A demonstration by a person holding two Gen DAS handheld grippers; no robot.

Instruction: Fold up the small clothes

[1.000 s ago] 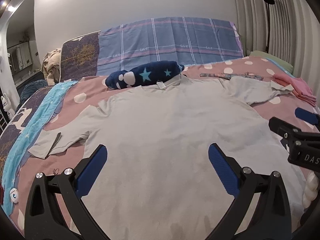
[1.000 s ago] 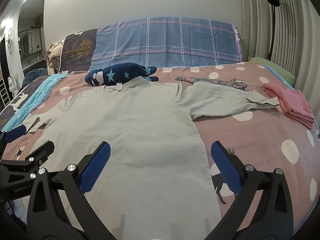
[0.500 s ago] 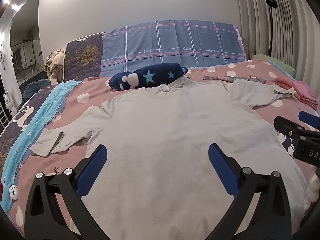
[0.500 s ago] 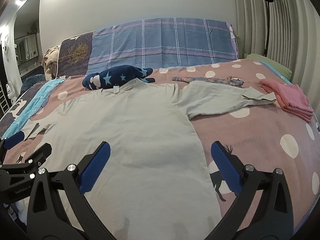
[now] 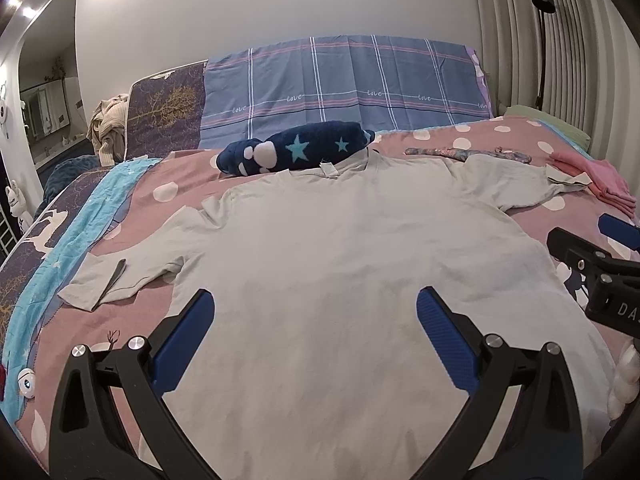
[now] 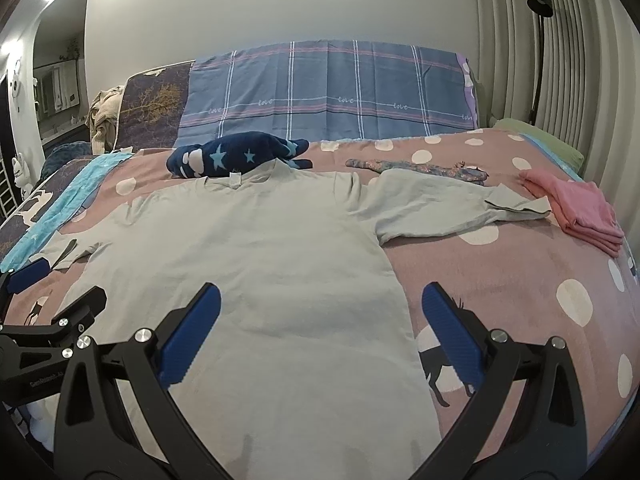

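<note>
A pale grey T-shirt (image 5: 340, 272) lies spread flat on a pink polka-dot bedspread (image 6: 540, 280), collar toward the headboard, both short sleeves stretched out to the sides. Over the past second both cameras have lifted and tipped slightly — the shirt now sits a little lower in each view — but the cloth itself has not shifted or creased. The left gripper (image 5: 314, 328) hovers above the lower part of the shirt's body, its blue-padded jaws wide apart and holding nothing. The right gripper (image 6: 320, 320) hangs over the shirt's right edge near the hem, jaws equally wide apart, one finger above the shirt, the other above bare bedspread.

Beyond the shirt's collar rests a navy star-patterned bundle (image 5: 296, 150); beyond its right sleeve, a folded pink garment (image 6: 576, 212). No fold looks begun — this seems a pause for lining up before the first grasp.
</note>
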